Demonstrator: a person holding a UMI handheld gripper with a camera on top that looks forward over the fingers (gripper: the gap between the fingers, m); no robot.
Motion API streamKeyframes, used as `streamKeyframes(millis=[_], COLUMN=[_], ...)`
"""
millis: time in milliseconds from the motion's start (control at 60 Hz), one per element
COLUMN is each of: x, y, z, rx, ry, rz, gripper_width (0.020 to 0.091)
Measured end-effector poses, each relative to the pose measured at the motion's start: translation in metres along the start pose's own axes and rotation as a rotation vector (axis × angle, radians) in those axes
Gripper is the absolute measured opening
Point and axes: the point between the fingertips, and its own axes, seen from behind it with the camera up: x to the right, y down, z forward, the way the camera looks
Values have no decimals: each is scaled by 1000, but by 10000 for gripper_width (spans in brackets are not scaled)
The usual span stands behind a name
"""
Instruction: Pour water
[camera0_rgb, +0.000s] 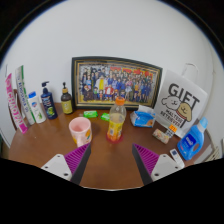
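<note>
The tool (111, 160) is hovering open over the wooden tabletop (50, 140), its fingers standing spread apart and holding nothing. Just ahead of them, an orange-capped bottle (117, 121) is standing upright beside a pink cup (80, 130). Beyond those, a framed photo (115, 80) is leaning against the wall next to a white gift bag (181, 100).

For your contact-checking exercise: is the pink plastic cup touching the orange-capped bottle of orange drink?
Apart. The gripper view shows bare wooden table between the pink plastic cup and the orange-capped bottle, both beyond the open gripper.
</note>
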Motion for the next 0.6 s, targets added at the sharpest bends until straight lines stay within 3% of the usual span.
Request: streamKeyframes(millis=[233, 600], x=[-23, -13], y=[33, 59], z=[-99, -151], rx=[-19, -7], ry=[25, 11], rz=[-28, -54], gripper_width=[855, 855])
